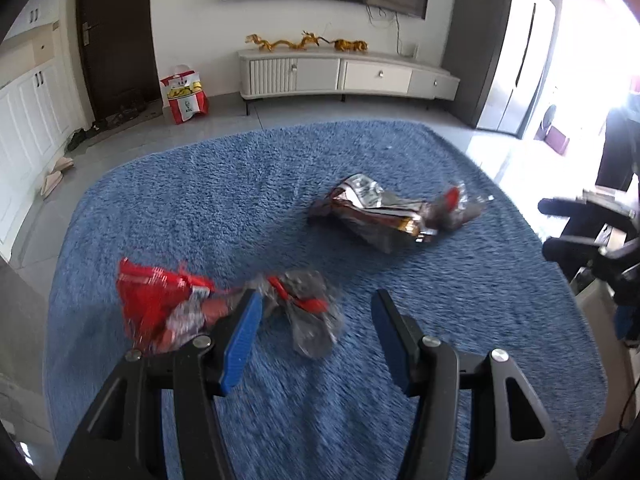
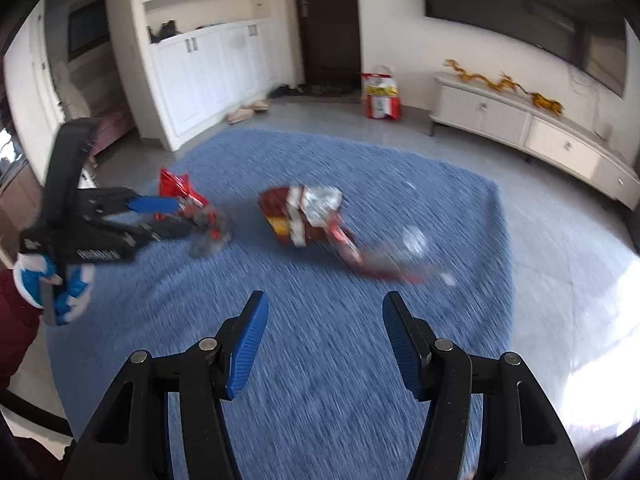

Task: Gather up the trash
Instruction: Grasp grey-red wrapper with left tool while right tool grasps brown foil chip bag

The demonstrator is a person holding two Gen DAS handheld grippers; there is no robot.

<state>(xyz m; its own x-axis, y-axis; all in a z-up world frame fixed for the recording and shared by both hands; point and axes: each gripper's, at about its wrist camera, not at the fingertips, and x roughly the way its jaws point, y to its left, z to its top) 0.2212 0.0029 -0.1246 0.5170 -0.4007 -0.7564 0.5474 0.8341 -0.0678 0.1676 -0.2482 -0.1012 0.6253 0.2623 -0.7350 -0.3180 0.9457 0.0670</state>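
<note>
A crumpled red snack wrapper [image 1: 160, 304] with a clear, red-edged piece [image 1: 308, 316] lies on the blue rug [image 1: 240, 184], just ahead and left of my open left gripper [image 1: 316, 300]. A brown and silver wrapper [image 1: 376, 212] with a clear piece [image 1: 456, 208] lies farther ahead to the right. In the right wrist view, my right gripper [image 2: 324, 300] is open and empty above the rug [image 2: 400, 168]. The brown wrapper [image 2: 304, 212] lies ahead of it, and the left gripper [image 2: 176, 216] hovers at the red wrapper [image 2: 176, 188].
A white TV cabinet [image 1: 344, 76] stands along the far wall. A red and white bag [image 1: 184, 96] sits by the dark door [image 1: 112, 32]. White cupboards [image 2: 208, 72] and slippers [image 2: 248, 112] are at the left. The right gripper shows at the right edge in the left wrist view [image 1: 560, 224].
</note>
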